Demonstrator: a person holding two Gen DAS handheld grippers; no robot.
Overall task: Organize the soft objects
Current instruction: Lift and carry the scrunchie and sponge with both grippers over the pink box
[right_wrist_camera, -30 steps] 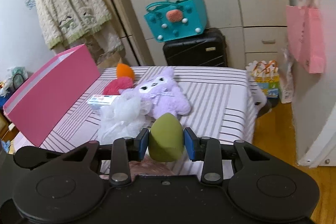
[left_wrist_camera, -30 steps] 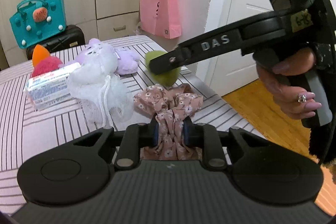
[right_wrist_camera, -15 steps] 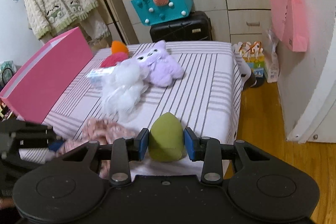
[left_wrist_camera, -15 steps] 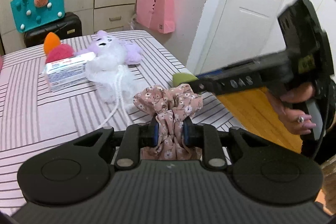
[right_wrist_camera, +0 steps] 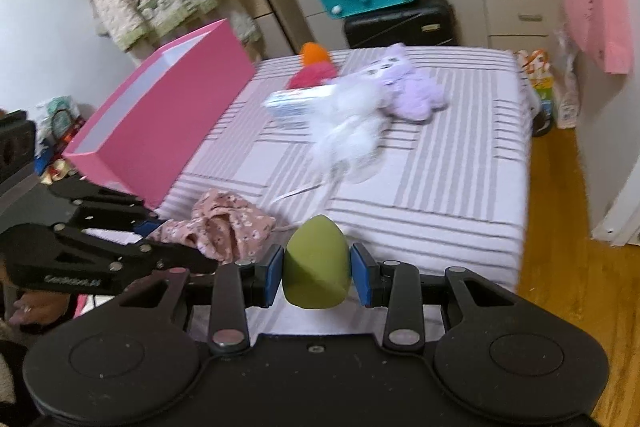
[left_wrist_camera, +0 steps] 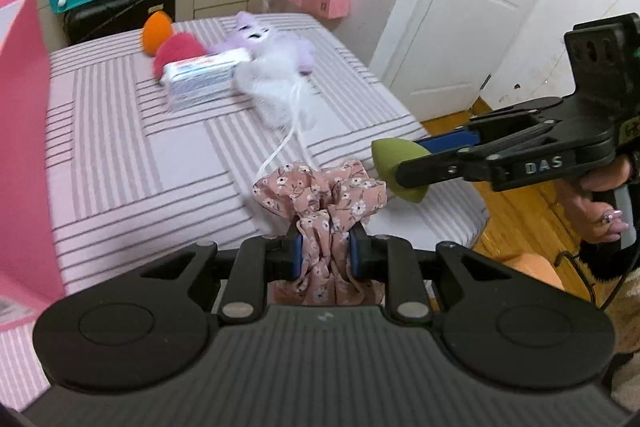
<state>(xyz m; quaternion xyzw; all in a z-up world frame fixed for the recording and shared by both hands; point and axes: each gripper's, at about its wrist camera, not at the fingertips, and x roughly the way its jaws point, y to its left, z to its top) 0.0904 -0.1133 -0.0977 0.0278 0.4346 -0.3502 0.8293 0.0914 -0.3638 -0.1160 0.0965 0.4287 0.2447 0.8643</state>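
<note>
Holding two soft things above the near edge of the bed (right_wrist_camera: 460, 163), one in each gripper; my left gripper (left_wrist_camera: 325, 254) is clamped on a floral scrunchie (left_wrist_camera: 320, 195), the fabric bunched between its blue pads and puffing out above them; my right gripper (right_wrist_camera: 317, 273) is closed around a green sponge (right_wrist_camera: 316, 263), egg-shaped, its pointed end aimed away from me toward the far side of the bed.

The relation that matters: the pink box (right_wrist_camera: 160, 123) stands on the left side of the bed, open at the top, its long axis running from near-left to far-right in the right wrist view; in the left wrist view only its pink wall (left_wrist_camera: 24, 147) shows, filling the left edge, so the box lies to the left of both grippers; my left gripper is the nearer of the two, just beside the box's near end; my right gripper sits to the right of it, with the scrunchie between the sponge and the box.

I judge the box to be the place for sorting, so the scrunchie would go in first, with a short move left and up over the rim.

Farther off on the bed, well apart from both grippers, lie a white mesh puff (right_wrist_camera: 352, 123), a purple plush (right_wrist_camera: 408, 87), a tissue pack (left_wrist_camera: 204, 79), a red puff (left_wrist_camera: 176, 49) and an orange sponge (left_wrist_camera: 154, 31).
</note>
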